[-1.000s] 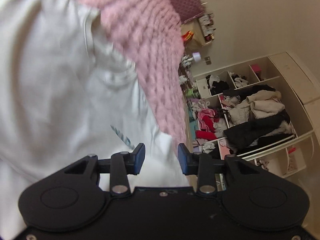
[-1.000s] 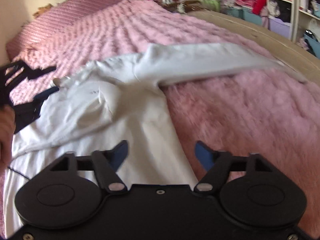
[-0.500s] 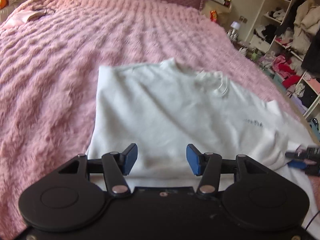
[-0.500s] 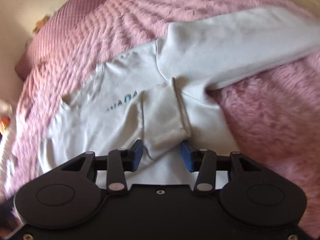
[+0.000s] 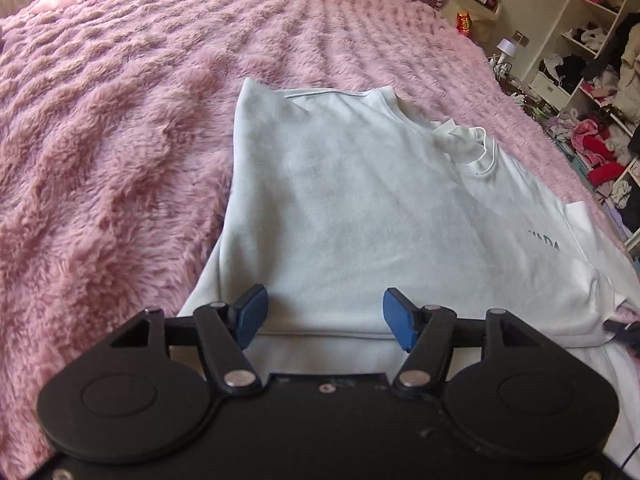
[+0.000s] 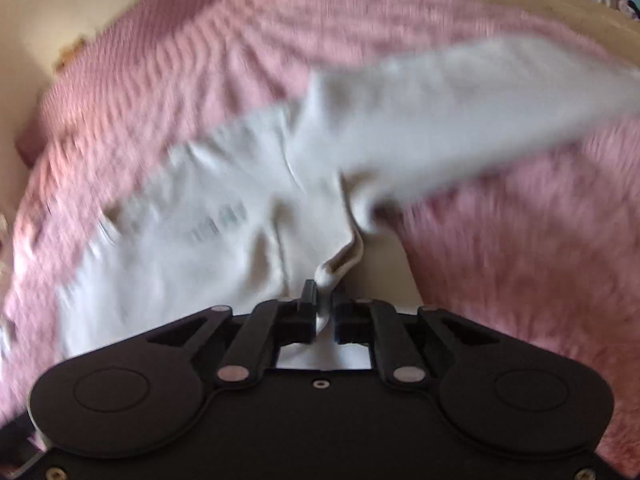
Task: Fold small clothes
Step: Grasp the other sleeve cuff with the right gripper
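Left wrist view: one white sweatshirt spread flat on one fuzzy pink bed cover, one side folded over the chest, collar toward the far right, dark lettering near the right edge. One left claw over the near hem, blue pads well apart, nothing between them, having just been opening. Half a second back, pads closer together and the garment seen from farther off. Seen only here: open shelves crammed with clothes at the right, a small lamp, an orange snack bag, and a dark tip of the other tool at the sweatshirt's right corner.

Right wrist view, blurred: same sweatshirt on the pink cover, one sleeve stretched out to the right. One right claw clamped together on a folded cuff, having just closed; half a second back, pads apart either side of that cuff. Seen only here: the outstretched sleeve and the pinched cuff.
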### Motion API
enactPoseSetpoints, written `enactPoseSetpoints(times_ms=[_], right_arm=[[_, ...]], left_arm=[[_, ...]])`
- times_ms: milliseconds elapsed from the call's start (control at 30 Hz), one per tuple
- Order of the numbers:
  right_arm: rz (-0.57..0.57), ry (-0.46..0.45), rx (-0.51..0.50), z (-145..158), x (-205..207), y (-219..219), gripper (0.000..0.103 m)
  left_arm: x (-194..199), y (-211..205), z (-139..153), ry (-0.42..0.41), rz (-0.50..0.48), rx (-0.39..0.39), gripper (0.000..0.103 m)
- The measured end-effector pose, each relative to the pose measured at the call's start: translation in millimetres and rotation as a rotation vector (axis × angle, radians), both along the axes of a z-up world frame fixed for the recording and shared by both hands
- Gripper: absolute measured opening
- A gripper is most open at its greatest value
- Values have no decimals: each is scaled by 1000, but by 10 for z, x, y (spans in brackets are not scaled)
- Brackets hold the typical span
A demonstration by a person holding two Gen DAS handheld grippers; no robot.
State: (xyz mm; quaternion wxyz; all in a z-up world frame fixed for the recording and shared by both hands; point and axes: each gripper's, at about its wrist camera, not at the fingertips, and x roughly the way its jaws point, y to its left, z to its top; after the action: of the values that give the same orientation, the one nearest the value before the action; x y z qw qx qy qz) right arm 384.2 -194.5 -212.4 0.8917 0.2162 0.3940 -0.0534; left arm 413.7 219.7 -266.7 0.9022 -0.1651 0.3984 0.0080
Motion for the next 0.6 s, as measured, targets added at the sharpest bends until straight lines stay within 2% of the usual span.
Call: enactPoseSetpoints(times_ms=[67, 100, 133, 167, 233, 300, 367, 433, 567, 600], right_arm=[[-14, -25, 31, -9, -89, -55, 10], [-28, -48, 64, 33, -162, -118, 20], [-45, -72, 78, 87, -196, -154, 25], [-59, -102, 75, 148, -229, -186, 27], [-62, -163, 58, 271, -228, -201, 28], [-24, -207, 82, 338, -160, -170, 28], [32, -198, 128, 317, -79, -95, 28], [40, -158, 147, 231, -10, -24, 28], [4, -72, 66, 44, 11, 11, 28], [12, -66, 75, 32, -19, -43, 28]], left_arm=[[-6, -14, 21, 0, -15, 21, 66], [-21, -19, 52, -6, -17, 26, 66], [-34, -25, 94, -11, -19, 24, 67], [-41, -29, 137, -23, -19, 17, 68], [-76, -63, 248, -57, -11, 2, 77], [-67, -121, 312, -79, -17, 5, 80], [-22, -196, 319, -70, -28, 26, 80], [27, -250, 268, -45, -25, 59, 80], [75, -246, 123, 8, 5, 79, 80], [67, -229, 101, 9, 9, 81, 80]])
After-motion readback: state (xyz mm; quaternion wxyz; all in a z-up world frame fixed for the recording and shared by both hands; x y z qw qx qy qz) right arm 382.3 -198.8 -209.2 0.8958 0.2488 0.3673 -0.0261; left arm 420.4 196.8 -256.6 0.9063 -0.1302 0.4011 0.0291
